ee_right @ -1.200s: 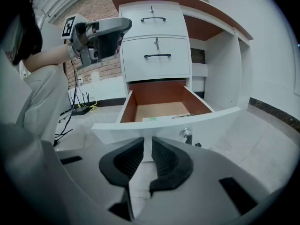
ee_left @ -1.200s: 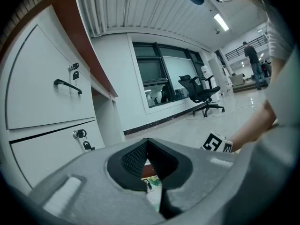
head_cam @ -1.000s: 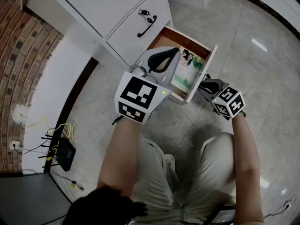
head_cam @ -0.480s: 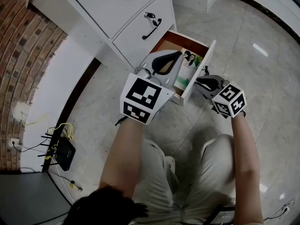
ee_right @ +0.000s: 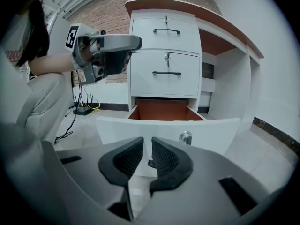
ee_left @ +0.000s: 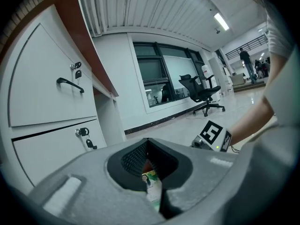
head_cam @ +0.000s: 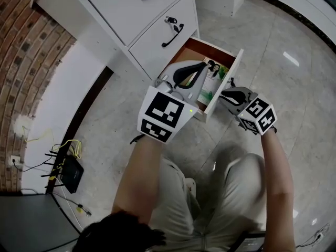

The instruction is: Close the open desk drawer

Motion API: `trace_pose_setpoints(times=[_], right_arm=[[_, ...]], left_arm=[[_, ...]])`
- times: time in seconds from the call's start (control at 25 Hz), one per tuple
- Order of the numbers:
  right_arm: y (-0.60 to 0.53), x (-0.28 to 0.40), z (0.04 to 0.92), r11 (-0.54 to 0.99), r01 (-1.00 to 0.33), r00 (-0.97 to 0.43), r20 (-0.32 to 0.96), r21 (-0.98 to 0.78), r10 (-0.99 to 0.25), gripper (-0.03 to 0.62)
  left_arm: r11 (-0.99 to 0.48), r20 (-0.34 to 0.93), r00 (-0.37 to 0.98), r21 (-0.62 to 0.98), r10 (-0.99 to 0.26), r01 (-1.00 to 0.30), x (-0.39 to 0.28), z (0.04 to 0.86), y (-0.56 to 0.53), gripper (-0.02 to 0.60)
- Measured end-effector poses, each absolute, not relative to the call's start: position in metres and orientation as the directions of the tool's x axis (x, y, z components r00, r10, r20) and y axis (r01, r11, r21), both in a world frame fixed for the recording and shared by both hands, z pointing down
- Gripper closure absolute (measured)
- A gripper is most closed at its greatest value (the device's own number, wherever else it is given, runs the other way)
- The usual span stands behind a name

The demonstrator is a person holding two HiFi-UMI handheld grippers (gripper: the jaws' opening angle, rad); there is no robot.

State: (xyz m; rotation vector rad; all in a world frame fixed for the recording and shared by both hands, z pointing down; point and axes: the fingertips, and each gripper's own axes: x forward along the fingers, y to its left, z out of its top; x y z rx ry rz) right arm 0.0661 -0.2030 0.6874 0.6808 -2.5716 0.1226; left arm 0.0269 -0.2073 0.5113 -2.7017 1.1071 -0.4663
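Note:
The bottom drawer (head_cam: 224, 80) of the white desk stands pulled out, with a printed photo card (head_cam: 211, 82) lying inside. My left gripper (head_cam: 203, 66) hangs over the drawer's inside, shut with nothing held; the card shows through its hollow (ee_left: 151, 184). My right gripper (head_cam: 228, 92) sits at the outer face of the drawer front (ee_right: 211, 130). Its jaws have just been opening and stand a narrow gap apart (ee_right: 147, 142). The drawer's dark handle (ee_right: 151, 163) shows in that gap, just beyond the tips and not pressed. A lock (ee_right: 186, 137) sits right of it.
Two shut drawers with black handles (head_cam: 173, 35) and hanging keys (head_cam: 170, 21) stand above. A brick wall (head_cam: 21, 46) is at the left, with a black router and cables (head_cam: 71, 169) on the floor. My knees are close below. An office chair (ee_left: 201, 93) stands far off.
My right gripper has risen a little along the drawer front. My left gripper stays over the drawer's inside. The drawer looks about as far out as before.

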Motion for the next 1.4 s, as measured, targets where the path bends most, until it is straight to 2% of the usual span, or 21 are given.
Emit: trace_pose_setpoints(times=[0.92,1.4], right_arm=[[-0.241,-0.003,0.686,0.870,-0.492,-0.769,0.448,0.043,-0.457,0.528],[-0.244,-0.009,0.686,0.874,-0.485,-0.760,0.474,0.043,-0.445,0.528]], left_arm=[[-0.627,0.221,0.587,-0.254,-0.779,-0.736,-0.007,0.520,-0.230,0.577],[-0.639,0.286,0.571,-0.338,-0.769,-0.691,-0.006,0.543,-0.235,0.577]])
